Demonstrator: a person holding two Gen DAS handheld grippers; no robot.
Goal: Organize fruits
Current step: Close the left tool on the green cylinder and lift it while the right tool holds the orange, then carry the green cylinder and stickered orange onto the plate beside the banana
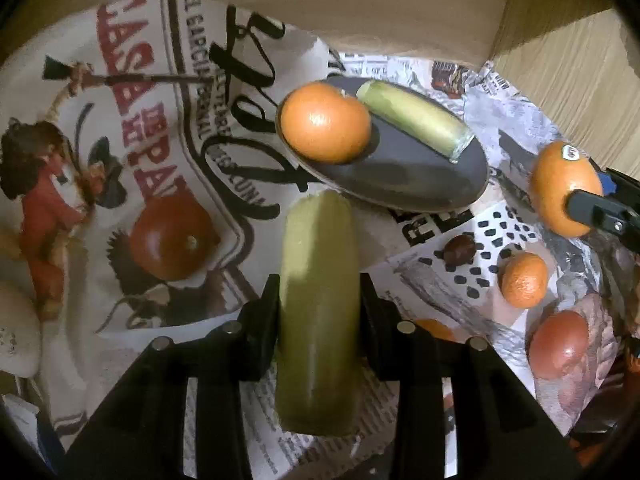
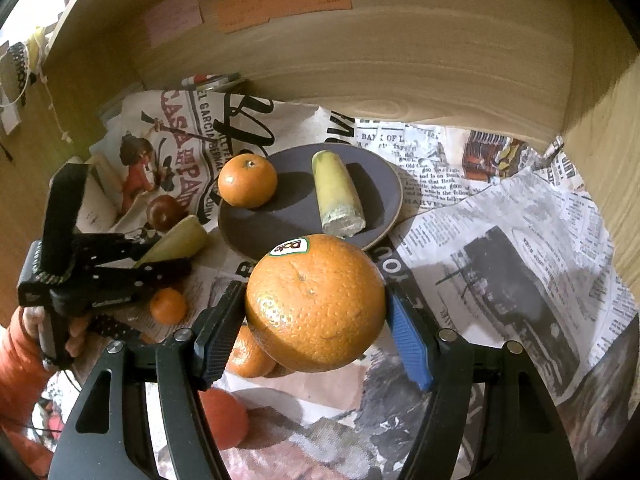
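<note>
My left gripper (image 1: 319, 300) is shut on a pale green banana piece (image 1: 318, 308) and holds it just short of the dark plate (image 1: 404, 184). The plate holds a small orange (image 1: 325, 122) and another banana piece (image 1: 416, 120). My right gripper (image 2: 316, 312) is shut on a large stickered orange (image 2: 316, 306), held in front of the plate (image 2: 288, 208). The left gripper (image 2: 100, 268) with its banana piece (image 2: 180, 240) shows at the left of the right wrist view. The right gripper's orange (image 1: 564, 188) shows at the right of the left wrist view.
Newspaper (image 2: 500, 220) and a printed cloth (image 1: 140, 100) cover the surface inside wooden walls (image 2: 400, 60). Loose fruit lies around: a dark red tomato (image 1: 172, 236), a small mandarin (image 1: 524, 280), a red fruit (image 1: 560, 344), a brown nut-like item (image 1: 460, 252), and mandarins (image 2: 168, 306) below the grippers.
</note>
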